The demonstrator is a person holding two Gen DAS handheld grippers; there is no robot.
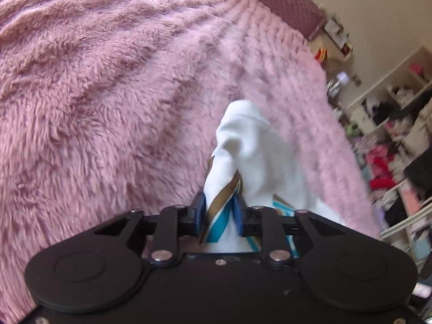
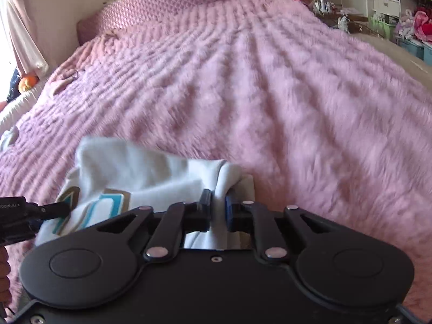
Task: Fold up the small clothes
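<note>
A fluffy pink blanket (image 2: 270, 86) is covering the bed and filling most of both views, with cluttered shelves (image 1: 399, 124) showing at the right edge. I am holding a small white garment (image 2: 129, 178) with teal and brown markings low in the frame, lying on the blanket. My left gripper (image 1: 220, 213) is pinching a bunched fold of it at lower centre. My right gripper (image 2: 217, 209) is clenched on another edge of the same cloth, at lower centre of its view.
</note>
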